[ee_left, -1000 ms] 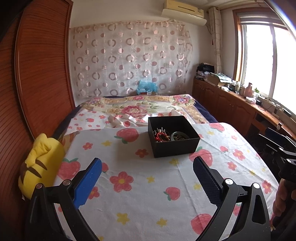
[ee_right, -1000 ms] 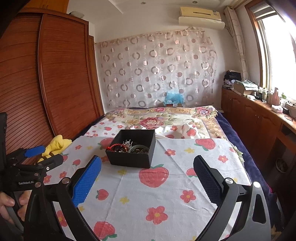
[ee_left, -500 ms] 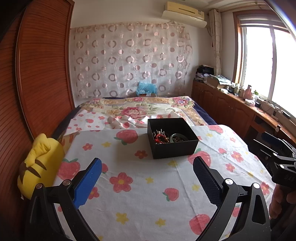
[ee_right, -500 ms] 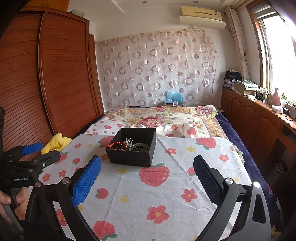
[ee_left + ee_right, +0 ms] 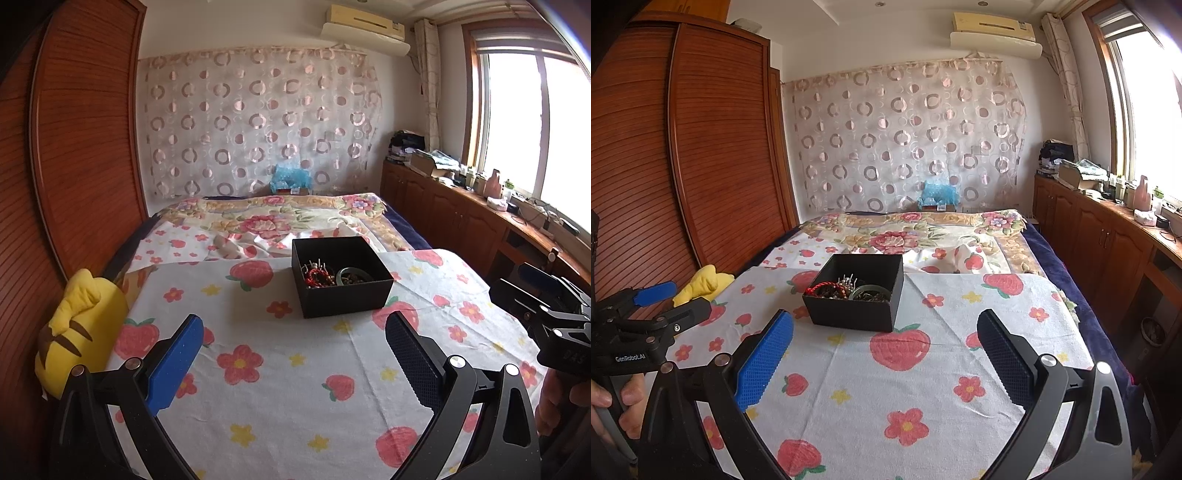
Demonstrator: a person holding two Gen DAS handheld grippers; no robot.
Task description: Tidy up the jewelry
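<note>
A black open box (image 5: 347,299) (image 5: 849,315) stands on the strawberry-print cloth (image 5: 280,369) (image 5: 923,387). Inside lie a red bead bracelet (image 5: 317,277) (image 5: 824,287), a greenish bangle (image 5: 354,274) (image 5: 868,291) and several small pins. My left gripper (image 5: 293,356) hovers open above the cloth, short of the box and slightly left of it. My right gripper (image 5: 885,352) is open too, on the near side of the box, which sits a little to its left. Both hold nothing. Each gripper shows at the edge of the other's view, held by a hand.
A yellow plush toy (image 5: 79,328) (image 5: 701,282) lies at the cloth's left edge against the wooden wardrobe (image 5: 701,147). A floral bedspread (image 5: 273,221) stretches behind the box. Wooden cabinets (image 5: 1108,243) with clutter run along the right under the window.
Both views have shifted only slightly; the box sits a touch lower and nearer in frame. Both grippers stay open and empty.
</note>
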